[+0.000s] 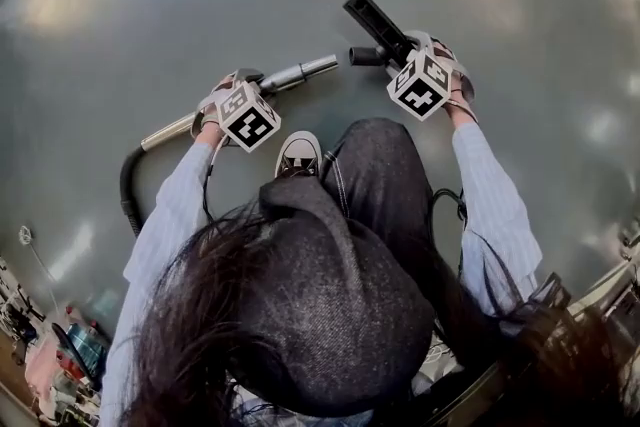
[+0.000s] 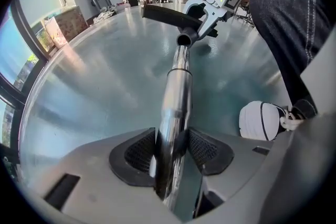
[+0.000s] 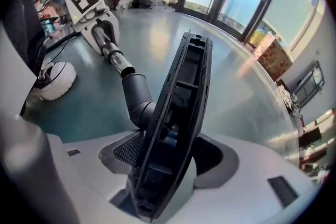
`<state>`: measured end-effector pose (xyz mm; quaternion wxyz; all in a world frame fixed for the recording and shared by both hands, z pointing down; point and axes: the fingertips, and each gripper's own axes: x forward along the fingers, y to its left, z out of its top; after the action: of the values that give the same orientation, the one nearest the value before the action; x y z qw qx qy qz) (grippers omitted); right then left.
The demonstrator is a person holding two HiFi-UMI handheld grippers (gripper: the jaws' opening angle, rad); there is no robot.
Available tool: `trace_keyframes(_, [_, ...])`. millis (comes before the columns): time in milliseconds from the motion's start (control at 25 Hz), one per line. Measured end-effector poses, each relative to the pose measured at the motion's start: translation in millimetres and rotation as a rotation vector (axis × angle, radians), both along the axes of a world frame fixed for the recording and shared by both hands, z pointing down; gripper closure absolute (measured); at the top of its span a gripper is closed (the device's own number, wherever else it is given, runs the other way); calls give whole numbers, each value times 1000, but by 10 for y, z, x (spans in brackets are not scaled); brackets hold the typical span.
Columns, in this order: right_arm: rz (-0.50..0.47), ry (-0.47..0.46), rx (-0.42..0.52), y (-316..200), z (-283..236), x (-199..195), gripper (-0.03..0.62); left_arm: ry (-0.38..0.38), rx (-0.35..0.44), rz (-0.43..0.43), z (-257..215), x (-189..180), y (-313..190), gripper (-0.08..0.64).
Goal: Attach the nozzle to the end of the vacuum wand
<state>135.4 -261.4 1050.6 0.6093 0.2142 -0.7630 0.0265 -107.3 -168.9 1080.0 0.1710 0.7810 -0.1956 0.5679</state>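
From above, your left gripper (image 1: 250, 83) clamps the wand (image 1: 300, 72) and your right gripper (image 1: 400, 45) clamps the nozzle (image 1: 372, 18). Between them, the wand's tip sits just short of the nozzle's neck (image 1: 365, 56). Along the left gripper, both pads (image 2: 139, 152) press the chrome wand, which runs ahead to the neck's opening. Along the right gripper, the jaws pinch the nozzle edgewise, its neck angling left toward the wand.

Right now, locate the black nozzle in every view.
Head view: nozzle upper centre.
Left gripper view: nozzle top centre, just past the wand's tip.
Right gripper view: nozzle centre, gripped between the jaws.
Shared landmark: white shoe, in all three.
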Motion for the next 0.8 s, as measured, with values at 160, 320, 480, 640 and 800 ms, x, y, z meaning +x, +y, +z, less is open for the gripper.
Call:
trace_keyframes(160, [-103,49,22,37,42,-156,304,20,12,6,-122,10,-52,371])
trace_keyframes(320, [-101,30,32,20,12,-210,304,17,20,29,-174,55,-77,376])
trace_keyframes(480, [-141,32,56,-77,-111,-284,304,9,10,40,-171,49,-71,377])
trace_keyframes(640, [-229,71,87,-147,-212,-324,304,-5,21,54,-207,66,-88,379])
trace_keyframes(800, [-283,95,118,-214,-200,-399,304,-17,20,71,-170,41,-76,382])
